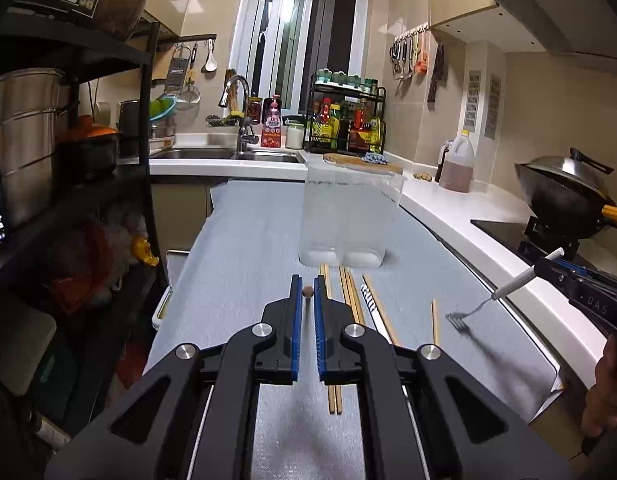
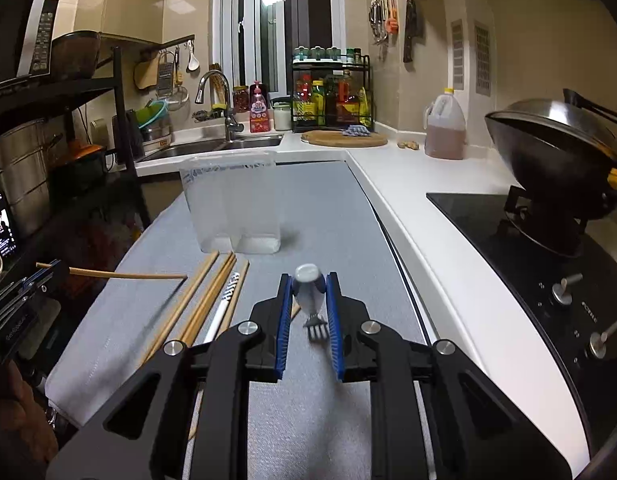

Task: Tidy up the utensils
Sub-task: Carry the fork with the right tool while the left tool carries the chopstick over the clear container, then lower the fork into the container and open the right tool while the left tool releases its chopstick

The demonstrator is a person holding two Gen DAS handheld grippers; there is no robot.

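Chopsticks (image 2: 204,300) lay side by side on the grey mat (image 1: 244,232) before a clear tub (image 1: 348,216). The left gripper (image 1: 307,292) was pinched on one chopstick (image 2: 128,275), lifted level. The right gripper (image 2: 308,292) clamped a white-handled fork (image 2: 310,300), tines down.

The lower lengths of the bare wooden chopsticks (image 1: 335,398) are hidden under the black, blue-padded left gripper (image 1: 307,294). The white-handled metal fork (image 2: 311,300) is foreshortened and partly screened by the right gripper (image 2: 308,294). The lit phone screen (image 2: 2,226) is cut by the frame's left edge, its content too small to be read.
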